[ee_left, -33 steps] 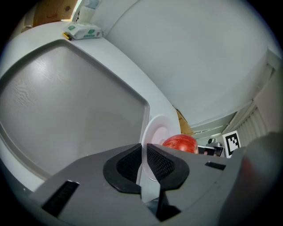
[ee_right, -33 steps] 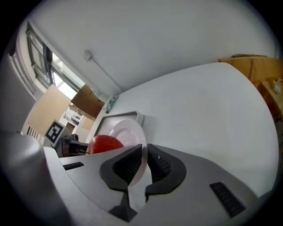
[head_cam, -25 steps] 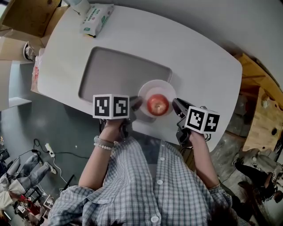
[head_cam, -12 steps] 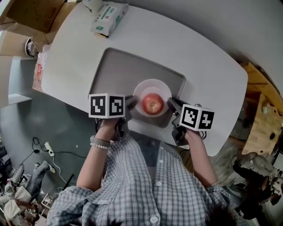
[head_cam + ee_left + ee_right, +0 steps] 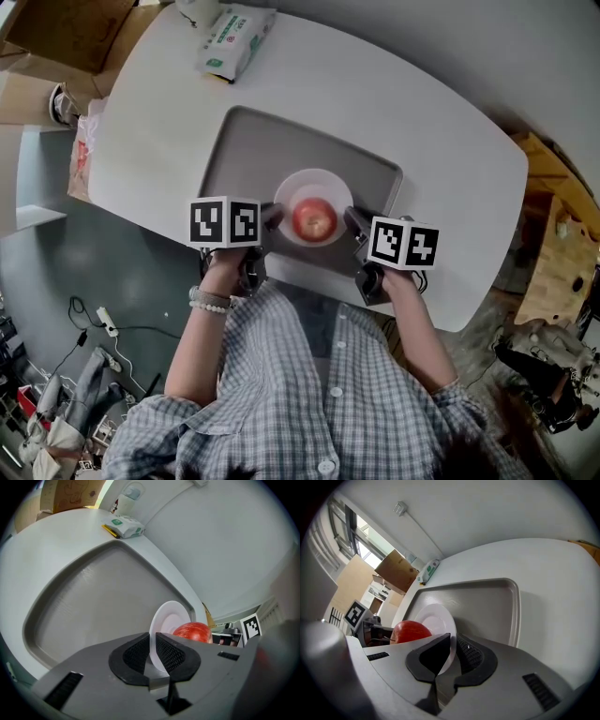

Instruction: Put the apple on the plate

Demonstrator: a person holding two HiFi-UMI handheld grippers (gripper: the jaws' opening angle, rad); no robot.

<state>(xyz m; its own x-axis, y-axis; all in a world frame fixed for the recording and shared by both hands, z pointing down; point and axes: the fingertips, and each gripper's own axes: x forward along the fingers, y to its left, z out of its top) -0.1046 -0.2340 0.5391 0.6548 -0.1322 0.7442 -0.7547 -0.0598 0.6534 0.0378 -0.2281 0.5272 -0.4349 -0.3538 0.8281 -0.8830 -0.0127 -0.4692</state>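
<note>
While left claw [image 5: 272, 217] and right claw [image 5: 350, 218] clamp white plate [image 5: 300, 184], glossy red apple [image 5: 314, 219] rests centred

We see a red apple [image 5: 314, 219], a white plate [image 5: 305, 183], a grey tray [image 5: 253, 150], a white surface [image 5: 422, 131], a green-and-white packet [image 5: 236, 39], our blue-grey checked shirt [image 5: 309, 394], and black-and-white square markers on the left gripper [image 5: 272, 216] and right gripper [image 5: 349, 218].

apple [image 5: 314, 219] on plate [image 5: 291, 187] | plate over tray [image 5: 253, 159] | tray on table [image 5: 450, 159] | wipes pack [image 5: 234, 42] behind tray
</note>
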